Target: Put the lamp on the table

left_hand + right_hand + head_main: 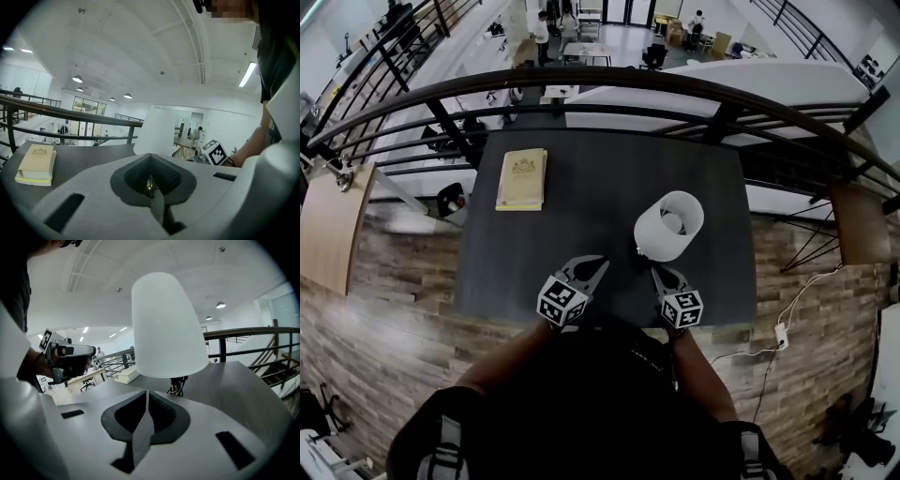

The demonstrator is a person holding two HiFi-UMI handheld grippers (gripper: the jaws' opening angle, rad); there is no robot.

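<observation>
The lamp [668, 225] stands on the tabletop [600, 169]. The left tool [598, 263] and right tool [660, 273] are pressed together, empty; the right, swinging, could topple it.

A small lamp [668, 225] stands upright on a dark grey rectangular table [600, 169]. Its shade is plain white and smooth, narrower at the rounded top and wider at the open bottom rim. Just beneath the rim, a short dark stem with a brass-coloured fitting and a dark cord shows against the tabletop. The lamp sits right of the table's middle, nearer the front edge than the back, with bare tabletop around it
</observation>
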